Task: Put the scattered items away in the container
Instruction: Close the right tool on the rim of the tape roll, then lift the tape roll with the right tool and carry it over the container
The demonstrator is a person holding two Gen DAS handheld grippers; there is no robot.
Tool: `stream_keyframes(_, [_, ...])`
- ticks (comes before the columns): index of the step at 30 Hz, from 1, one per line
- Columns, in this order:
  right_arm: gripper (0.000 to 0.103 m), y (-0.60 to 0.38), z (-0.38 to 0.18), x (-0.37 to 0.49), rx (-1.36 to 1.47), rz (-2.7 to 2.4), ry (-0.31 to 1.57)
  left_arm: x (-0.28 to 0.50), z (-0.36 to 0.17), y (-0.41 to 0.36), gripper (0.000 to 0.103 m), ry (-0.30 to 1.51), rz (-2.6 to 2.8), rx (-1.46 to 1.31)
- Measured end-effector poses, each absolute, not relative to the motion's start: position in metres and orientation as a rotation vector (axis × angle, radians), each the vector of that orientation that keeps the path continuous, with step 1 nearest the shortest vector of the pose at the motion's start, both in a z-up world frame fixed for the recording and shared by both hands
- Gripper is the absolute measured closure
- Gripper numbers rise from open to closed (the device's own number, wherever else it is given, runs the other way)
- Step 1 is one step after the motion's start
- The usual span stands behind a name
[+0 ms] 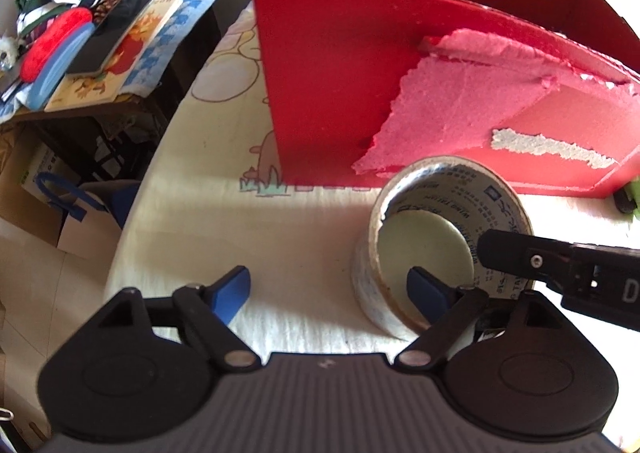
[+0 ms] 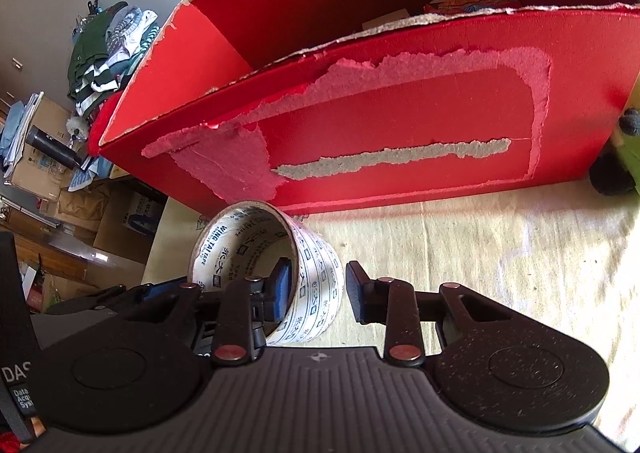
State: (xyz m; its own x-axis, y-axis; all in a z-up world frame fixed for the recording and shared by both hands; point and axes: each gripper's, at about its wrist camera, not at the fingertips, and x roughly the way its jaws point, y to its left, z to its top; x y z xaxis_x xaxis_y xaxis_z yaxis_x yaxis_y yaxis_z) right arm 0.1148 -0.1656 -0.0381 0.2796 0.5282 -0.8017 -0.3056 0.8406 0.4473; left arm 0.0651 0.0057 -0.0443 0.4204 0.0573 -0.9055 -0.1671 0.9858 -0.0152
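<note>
A roll of clear packing tape (image 1: 448, 237) with printed lettering stands on the table in front of a torn red cardboard box (image 1: 360, 85). My left gripper (image 1: 332, 289) is open; its right finger reaches inside the roll's core, its left finger is out on the table. In the right wrist view the tape roll (image 2: 264, 273) sits between my right gripper's (image 2: 320, 289) open fingers: the left finger is inside the core, the right finger outside the wall, with a gap. The red box (image 2: 400, 125) stands open just behind. The right gripper's finger (image 1: 520, 257) shows over the roll in the left view.
The table has a pale cartoon-print cloth (image 1: 224, 221). A green and black soft toy (image 2: 616, 157) lies right of the box. A side table (image 1: 100, 33) with books, a red pouch and folded clothes stands to the left, with boxes on the floor (image 1: 48, 205) below.
</note>
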Motion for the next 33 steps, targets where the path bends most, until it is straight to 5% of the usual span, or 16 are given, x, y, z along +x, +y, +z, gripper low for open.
stream_keyframes(10, [0.088, -0.167, -0.034, 0.112, 0.212, 0.579, 1.149, 0.072, -0.043, -0.002, 0.047, 1.131, 0.034, -0.127])
stream_keyframes(18, [0.089, -0.185, -0.031, 0.115, 0.171, 0.531, 1.171, 0.076, -0.037, -0.033, 0.076, 1.137, -0.03, -0.047])
stream_keyframes(25, [0.088, -0.214, -0.028, 0.114, 0.178, 0.487, 1.221, 0.079, -0.039, -0.059, 0.079, 1.183, -0.109, -0.048])
stream_keyframes(33, [0.076, -0.239, -0.033, 0.111, 0.205, 0.468, 1.232, 0.077, -0.044, -0.086, 0.076, 1.206, -0.164, -0.074])
